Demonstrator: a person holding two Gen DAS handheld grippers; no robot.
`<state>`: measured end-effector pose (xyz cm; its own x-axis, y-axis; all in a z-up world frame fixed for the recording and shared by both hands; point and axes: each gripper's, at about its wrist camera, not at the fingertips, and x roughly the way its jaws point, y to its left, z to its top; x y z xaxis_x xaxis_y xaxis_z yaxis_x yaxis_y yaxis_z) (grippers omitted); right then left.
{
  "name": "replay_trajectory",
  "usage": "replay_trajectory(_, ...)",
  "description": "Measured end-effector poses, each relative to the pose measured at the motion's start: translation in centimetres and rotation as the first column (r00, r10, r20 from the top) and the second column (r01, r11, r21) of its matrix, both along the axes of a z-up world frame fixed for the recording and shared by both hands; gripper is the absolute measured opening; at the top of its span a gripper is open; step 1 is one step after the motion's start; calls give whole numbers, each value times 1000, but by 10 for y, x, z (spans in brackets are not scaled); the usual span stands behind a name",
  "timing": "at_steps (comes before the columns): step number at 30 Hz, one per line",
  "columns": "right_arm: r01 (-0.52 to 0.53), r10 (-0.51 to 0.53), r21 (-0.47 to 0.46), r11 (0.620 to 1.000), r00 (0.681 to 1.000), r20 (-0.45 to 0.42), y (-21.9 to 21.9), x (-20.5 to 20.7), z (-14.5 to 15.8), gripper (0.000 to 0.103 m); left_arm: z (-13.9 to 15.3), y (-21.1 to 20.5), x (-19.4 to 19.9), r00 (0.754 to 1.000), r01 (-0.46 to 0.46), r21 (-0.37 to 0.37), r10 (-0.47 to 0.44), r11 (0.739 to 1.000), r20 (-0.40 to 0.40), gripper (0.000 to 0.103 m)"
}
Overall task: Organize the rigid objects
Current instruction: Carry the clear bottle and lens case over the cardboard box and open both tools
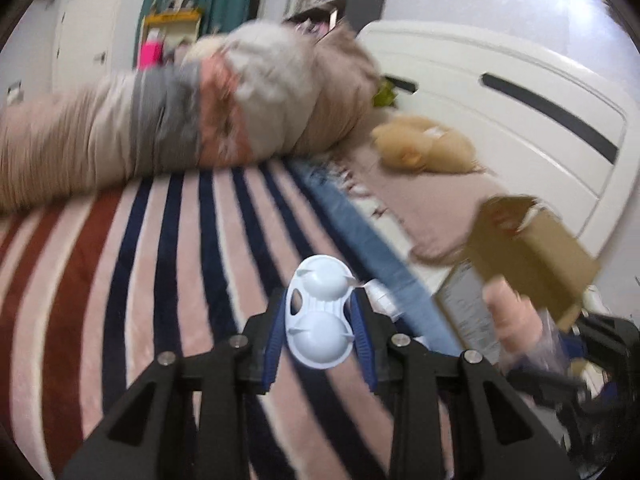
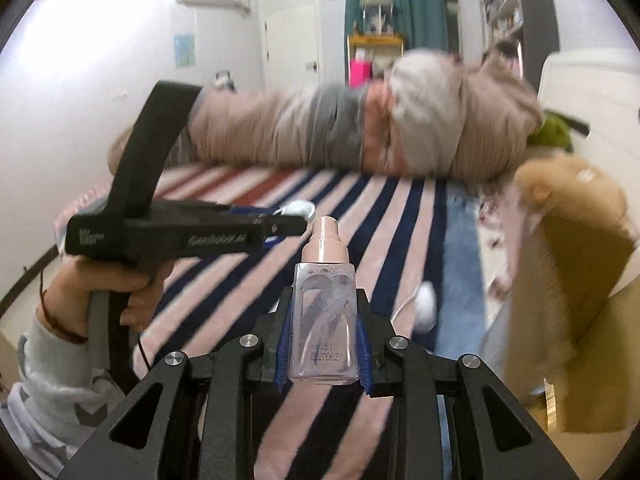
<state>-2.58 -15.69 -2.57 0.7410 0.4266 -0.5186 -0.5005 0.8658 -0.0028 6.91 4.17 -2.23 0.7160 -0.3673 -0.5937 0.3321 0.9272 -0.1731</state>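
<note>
- A bed with a striped blanket (image 2: 360, 216) in pink, navy and dark red fills the lower half of both views.
- A long rolled bundle of beige and grey bedding (image 1: 168, 120) lies across the far side of the blanket; it is blurred.
- An open brown cardboard box (image 2: 576, 320) stands at the right edge of the bed, beside a tan plush toy (image 1: 424, 144).
- The left claw (image 1: 320, 320) is narrowed on a pale blue plastic case with 2 round domes (image 1: 318, 312), its blue-ridged pads pressing both sides, above the stripes.
- The right claw (image 2: 323, 332) grips a clear rectangular pump bottle (image 2: 323, 320) with a pinkish pump head pointing forward, held above the blanket and left of the box.
- In the right wrist view, a hand (image 2: 116, 292) holds the left tool's handle.
- A small white object (image 2: 426, 306) with a thin cord lies on the blanket just beside the bottle.
</note>
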Motion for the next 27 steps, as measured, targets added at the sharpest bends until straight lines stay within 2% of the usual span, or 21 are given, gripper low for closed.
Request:
replay_trajectory(3,74,-76,33,997,995,65,-35,-9,24,22,35,-30,-18,996,33,41,-36,999,82,29)
replay_trajectory(5,163,-167,57,985,982,89,-70,-12,33,22,53,-56,-28,990,73,62,-80,995,120,29)
replay_trajectory(8,308,-312,61,950,947,78,-124,-5,32,22,71,-99,-33,975,170,66,-178,983,131,29)
replay_trajectory(10,369,-369,14,929,928,49,-147,6,24,22,77,-133,-33,963,223,108,-236,969,130,29)
replay_trajectory(14,382,-379,-86,920,924,47,-163,22,7,22,76,-184,-28,942,306,152,-322,940,92,29)
replay_trajectory(17,377,-376,-90,922,926,28,-167,21,1,22,69,-209,-23,936,329,186,-345,926,63,29)
replay_trajectory(27,353,-354,-94,931,935,7,-168,19,-5,22,58,-228,-21,930,358,218,-369,908,11,29)
